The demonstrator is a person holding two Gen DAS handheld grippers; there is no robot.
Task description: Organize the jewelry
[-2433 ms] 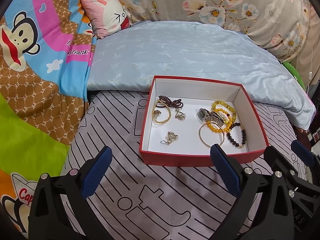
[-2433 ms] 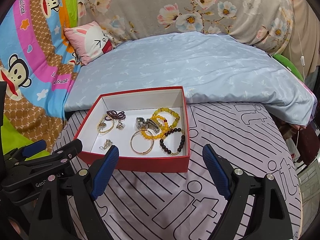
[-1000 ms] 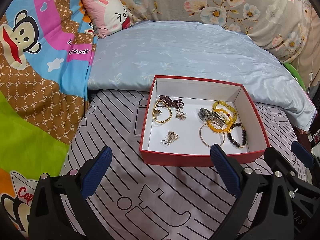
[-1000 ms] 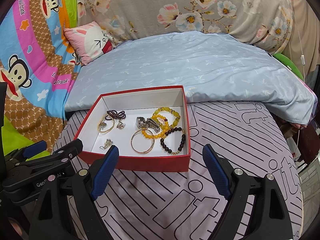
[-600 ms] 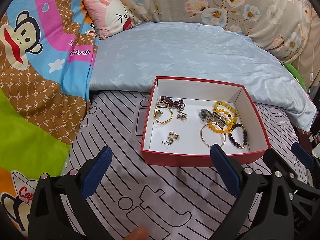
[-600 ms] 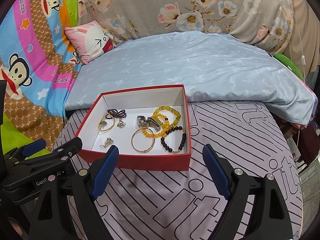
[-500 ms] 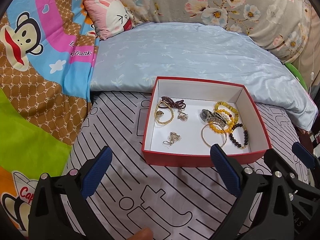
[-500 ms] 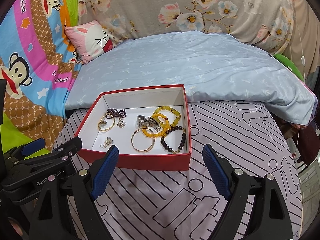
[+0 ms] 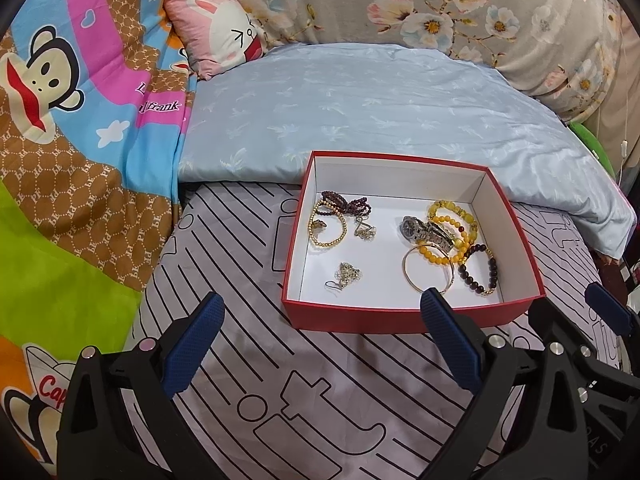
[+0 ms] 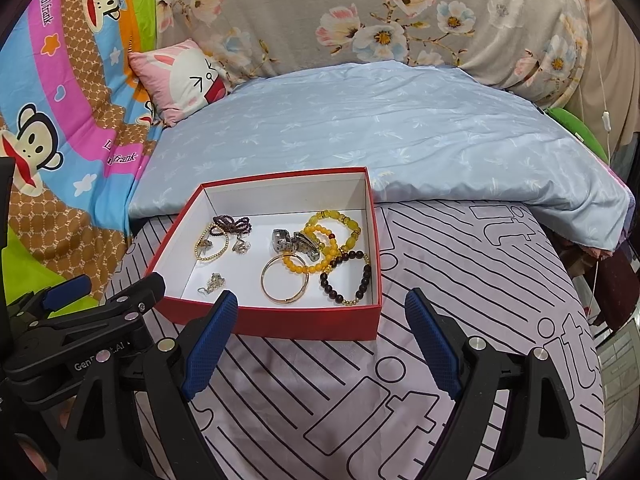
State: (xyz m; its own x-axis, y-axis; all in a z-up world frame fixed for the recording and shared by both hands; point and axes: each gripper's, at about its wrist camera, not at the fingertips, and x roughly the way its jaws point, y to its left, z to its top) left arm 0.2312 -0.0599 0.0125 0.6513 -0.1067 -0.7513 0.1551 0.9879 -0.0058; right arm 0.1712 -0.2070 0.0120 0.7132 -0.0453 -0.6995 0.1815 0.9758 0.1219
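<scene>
Two tongs are hovering over the bed, side by side. The left tongs (image 9: 320, 344) are standing wide apart with nothing between their two blue ribbed pads; the right tongs (image 10: 322, 340) are gaping just as wide, also gripping nothing. Each is pointing down toward one box (image 9: 404, 316), which is sitting just ahead of the pads on a grey sheet (image 9: 320, 400) printed with black lines and outlined shapes.

The box is shallow and rectangular, red outside and white inside, looking like cardboard. Its near wall is lying just beyond the left tongs' right pad and the right tongs' left pad.

Inside, nearest the tongs, one thin smooth gold bangle (image 9: 428, 274) and one small tangle of chain (image 9: 346, 276) are lying. Further in, one dark round-bead bracelet (image 9: 480, 270) is resting toward the right wall, and two strands of yellow beads (image 9: 452, 218) are overlapping one metal-link watch (image 9: 426, 232). To the left, one gold bead ring (image 9: 328, 228), one dark purple bead strand (image 9: 346, 202) and one small metal piece (image 9: 364, 232) are lying together.

Beyond the box, one pale blue quilt (image 9: 360, 108) is spreading out, soft and wrinkled. Further left, one pink bunny pillow (image 9: 218, 36) is leaning against one bright cartoon monkey blanket (image 9: 60, 120).
</scene>
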